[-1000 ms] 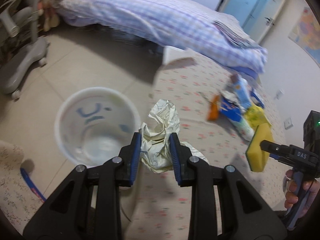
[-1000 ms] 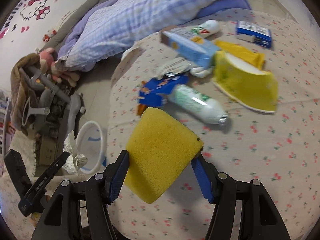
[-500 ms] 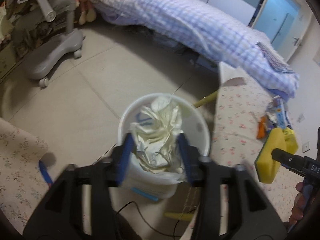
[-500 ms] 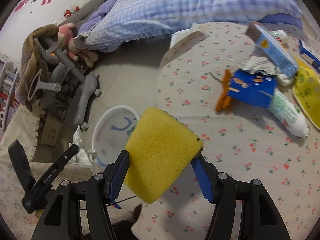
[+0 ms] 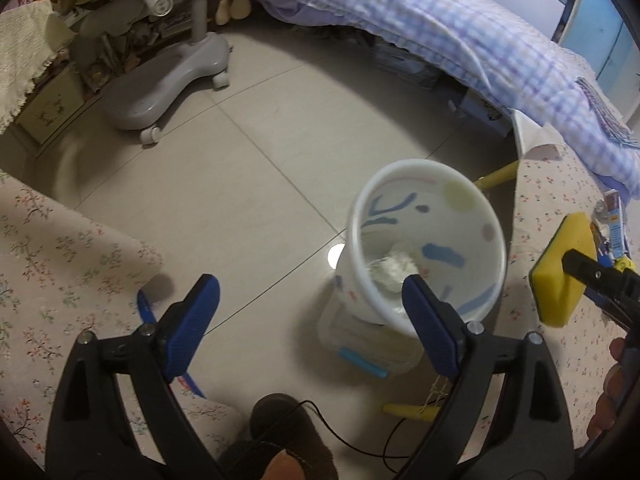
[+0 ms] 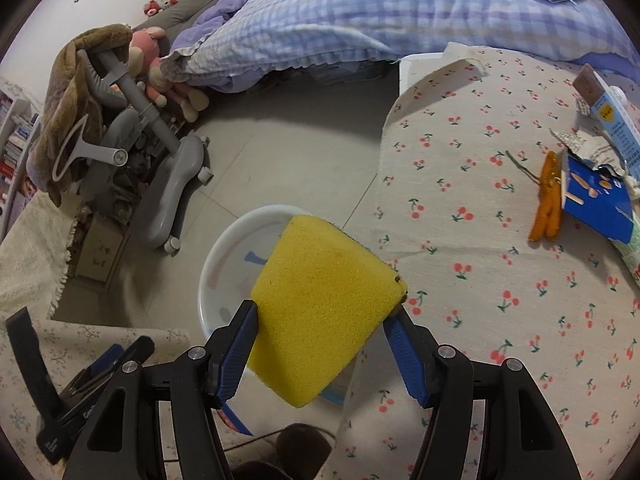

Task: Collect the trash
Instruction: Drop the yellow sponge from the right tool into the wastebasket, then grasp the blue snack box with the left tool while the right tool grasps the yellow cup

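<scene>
A white trash bin [image 5: 426, 248] with coloured marks stands on the floor by the table. Crumpled paper [image 5: 394, 270] lies at its bottom. My left gripper [image 5: 310, 300] is open and empty, above and left of the bin. My right gripper [image 6: 324, 322] is shut on a yellow sponge [image 6: 320, 304], held over the bin's rim [image 6: 240, 224]; the sponge also shows in the left wrist view [image 5: 562, 270]. More trash lies on the cherry-print tablecloth [image 6: 460, 184]: a blue wrapper [image 6: 596, 200], an orange piece [image 6: 546, 200] and a carton [image 6: 608, 114].
A grey wheeled chair base [image 5: 168, 80] stands on the tiled floor to the left. A bed with a checked quilt [image 5: 460, 28] runs along the back. A floral cloth [image 5: 52, 276] is at lower left, with a blue pen [image 5: 146, 308] at its edge.
My left gripper moved over the bin, opened and let go of the crumpled paper, which now lies in the bin. My right gripper carried the sponge leftward to above the bin.
</scene>
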The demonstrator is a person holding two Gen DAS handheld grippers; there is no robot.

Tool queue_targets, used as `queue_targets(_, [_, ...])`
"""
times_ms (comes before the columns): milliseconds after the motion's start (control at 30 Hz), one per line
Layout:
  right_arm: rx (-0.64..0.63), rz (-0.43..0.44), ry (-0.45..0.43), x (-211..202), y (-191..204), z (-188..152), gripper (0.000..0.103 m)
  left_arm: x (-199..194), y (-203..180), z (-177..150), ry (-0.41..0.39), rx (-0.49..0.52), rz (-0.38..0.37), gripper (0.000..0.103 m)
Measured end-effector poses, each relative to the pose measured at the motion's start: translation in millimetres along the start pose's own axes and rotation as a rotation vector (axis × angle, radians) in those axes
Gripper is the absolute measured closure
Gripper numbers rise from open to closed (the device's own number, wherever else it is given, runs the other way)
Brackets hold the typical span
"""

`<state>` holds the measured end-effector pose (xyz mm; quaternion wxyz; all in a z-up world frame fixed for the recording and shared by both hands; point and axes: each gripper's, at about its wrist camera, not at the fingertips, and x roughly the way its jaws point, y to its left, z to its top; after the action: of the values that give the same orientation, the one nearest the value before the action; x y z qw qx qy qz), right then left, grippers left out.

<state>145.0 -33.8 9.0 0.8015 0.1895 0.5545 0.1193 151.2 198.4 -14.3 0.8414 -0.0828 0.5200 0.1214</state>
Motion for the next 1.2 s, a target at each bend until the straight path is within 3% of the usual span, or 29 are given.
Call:
queue_targets(267, [-0.022,0.006,0.002,16.5,12.0,3.7,0.035,-2.4,4.3,-2.7,-0.007,0.019,0.037,0.009])
queue_targets(400, [-0.059,0.069,-0.024,10.1,19.1,5.8,0.022,-2.2,5.0,-2.6,-0.004,0.021,0.035,0.009])
queue_targets(767, [-0.113,0.004,-0.075,-22.5,6.1,-0.5,0.02,-6.3,-1.0,-4.4,0.002,0.024,0.001,0.009])
queue_targets(1200, [-0.114,-0.183,-0.15,-99.8,-86.7,-11.9,0.019,-15.9,-36.9,-16.9,-0.031,0.131,0.014,0.001])
